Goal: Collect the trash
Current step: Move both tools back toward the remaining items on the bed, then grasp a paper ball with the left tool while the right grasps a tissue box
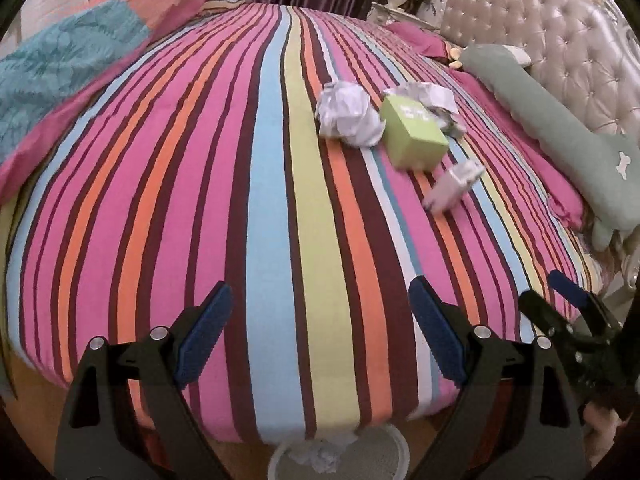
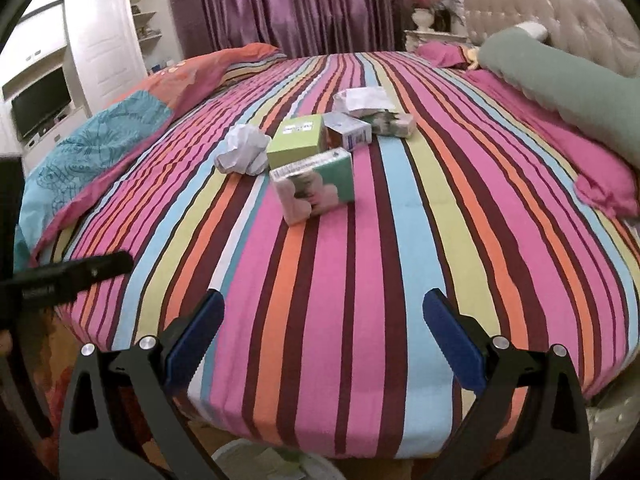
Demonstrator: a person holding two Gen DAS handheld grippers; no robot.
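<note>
Trash lies mid-bed on the striped bedspread [image 1: 280, 200]: a crumpled white paper ball [image 1: 348, 114], a green box [image 1: 414, 132], a pink and white carton [image 1: 452, 186] and crumpled paper [image 1: 424, 94] behind them. In the right wrist view the paper ball [image 2: 244, 150], green box [image 2: 298, 138], a green and white carton [image 2: 314, 184], a small box [image 2: 348, 130] and more paper [image 2: 364, 100] show. My left gripper [image 1: 320, 320] is open and empty over the bed's near edge. My right gripper [image 2: 322, 332] is open and empty too. A white bin [image 1: 340, 458] with paper inside stands below.
A blue and orange duvet [image 2: 100, 148] lies folded at the left. A green bolster [image 2: 560, 80] and pink pillow [image 2: 608, 184] lie by the tufted headboard [image 1: 540, 48]. Purple curtains [image 2: 300, 4], a white cabinet with a TV [image 2: 40, 100] and a nightstand [image 2: 432, 36] stand beyond.
</note>
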